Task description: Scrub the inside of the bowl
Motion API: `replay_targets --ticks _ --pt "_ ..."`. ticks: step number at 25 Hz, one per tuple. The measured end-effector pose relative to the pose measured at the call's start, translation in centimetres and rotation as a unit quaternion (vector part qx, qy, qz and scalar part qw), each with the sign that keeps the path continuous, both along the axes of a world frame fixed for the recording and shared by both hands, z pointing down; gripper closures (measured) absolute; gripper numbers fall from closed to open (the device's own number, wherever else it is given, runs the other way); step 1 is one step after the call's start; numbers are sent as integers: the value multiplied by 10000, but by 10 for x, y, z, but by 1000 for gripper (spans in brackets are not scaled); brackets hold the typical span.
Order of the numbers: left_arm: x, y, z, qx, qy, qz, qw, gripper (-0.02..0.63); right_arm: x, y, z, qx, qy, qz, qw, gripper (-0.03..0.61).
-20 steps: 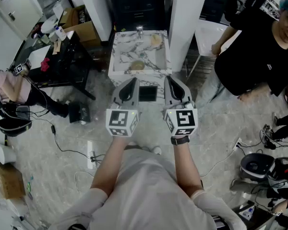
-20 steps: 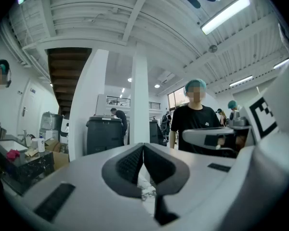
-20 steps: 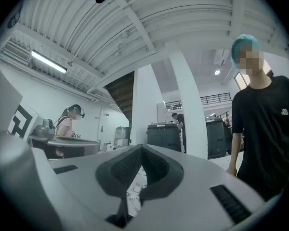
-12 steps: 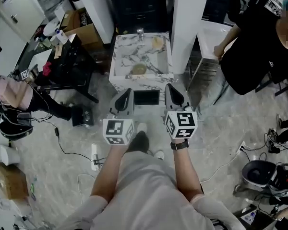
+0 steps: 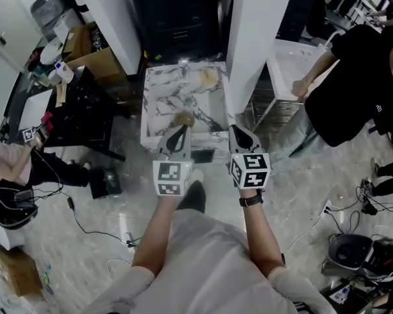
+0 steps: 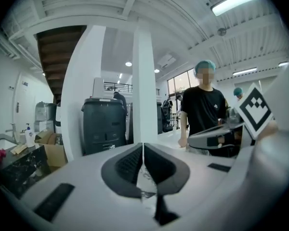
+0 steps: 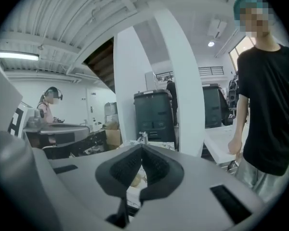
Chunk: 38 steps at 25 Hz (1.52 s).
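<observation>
Hovering closed, left gripper (image 5: 180, 131), right gripper (image 5: 236, 131) — bowl (image 5: 182, 117) in sink (image 5: 152, 113), facing unclear

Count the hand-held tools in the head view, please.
2. The left tool points at the front edge of the marble sink; the right tool is beside it. Both are shut, empty.

Cardboard box (image 5: 95, 56) far left; person in blk tee (image 5: 363, 84) (rt side) touching white table (image 5: 285, 61).
</observation>
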<state>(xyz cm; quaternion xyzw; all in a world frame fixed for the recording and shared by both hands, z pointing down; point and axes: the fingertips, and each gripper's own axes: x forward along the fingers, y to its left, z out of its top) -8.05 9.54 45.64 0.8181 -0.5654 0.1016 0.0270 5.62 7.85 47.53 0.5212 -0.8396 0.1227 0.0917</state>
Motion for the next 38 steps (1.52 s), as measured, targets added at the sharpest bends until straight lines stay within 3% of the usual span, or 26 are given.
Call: replay_targets --ticks 4,10,20,28,33,34,36,38 --pt "-28 -68 16 -326 -100 136 9993 600 -37 -60 12 -236 56 -169 9996 571" --pt "-63 -142 71 -1353 -94 534 9893 600 -80 -141 35 -550 369 -271 9974 571" --pt "-79 -187 157 -2521 -341 1046 9614 600 -105 -205 77 -1033 690 -440 9913 571" --pt "-78 -213 202 -3055 -566 900 9462 600 -102 -258 99 -1096 941 -810 9862 571" --pt "-76 -215 248 -3650 -1034 1016 9197 587 -91 -289 118 -1290 1008 -895 9824 571" --pt "-75 -215 258 -3797 -1096 1082 9122 552 -91 -294 121 -1326 1023 -915 9816 571" --pt "-71 -211 277 -4120 -1207 1288 8939 421 -89 -302 128 -1416 1058 -947 9797 571" --pt "-66 -205 298 -4360 -1348 1466 8777 372 -87 -306 137 -1513 1103 -980 9774 571"
